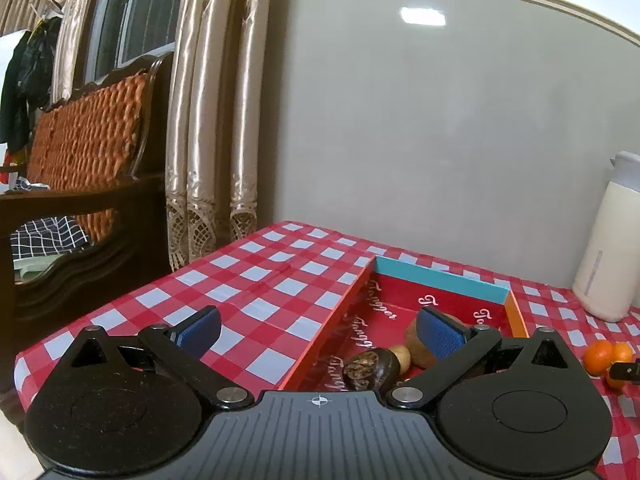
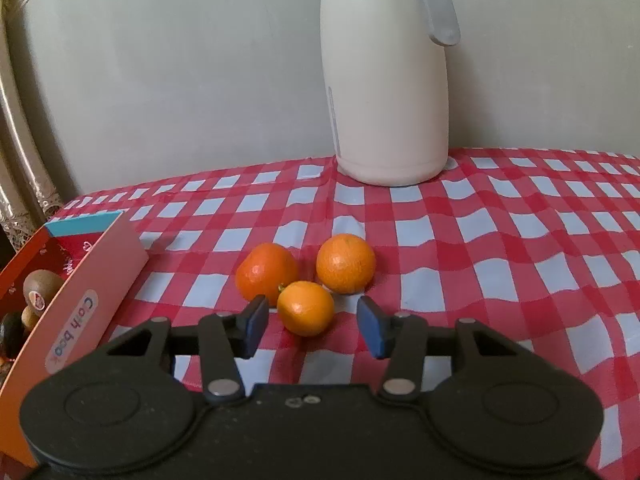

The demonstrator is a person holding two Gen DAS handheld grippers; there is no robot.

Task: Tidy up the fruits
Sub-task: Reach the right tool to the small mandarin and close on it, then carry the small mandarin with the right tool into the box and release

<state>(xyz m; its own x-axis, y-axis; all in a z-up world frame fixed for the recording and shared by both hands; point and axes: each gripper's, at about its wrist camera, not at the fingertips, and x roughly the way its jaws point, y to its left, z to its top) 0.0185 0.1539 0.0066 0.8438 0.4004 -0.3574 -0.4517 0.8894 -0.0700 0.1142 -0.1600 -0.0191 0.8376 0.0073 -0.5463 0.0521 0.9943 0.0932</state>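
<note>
Right claw (image 2: pixel 312 326) partly hides nearest orange (image 2: pixel 306 308).

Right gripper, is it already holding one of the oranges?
No, the right gripper is open, its fingers either side of the nearest orange without touching it, and all three oranges sit on the checked tablecloth.

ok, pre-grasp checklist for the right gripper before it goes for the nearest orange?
1. Right gripper open: ok, jaws spread wide.
2. Nearest small orange citrus fruit lined up between the blue pads: ok.
3. Pads apart from the fruit: ok.
4. Two other oranges close behind, may get nudged: not ok.
5. Red cardboard box has room: cannot tell from the right wrist view.
6. Left gripper open, empty: ok.
</note>
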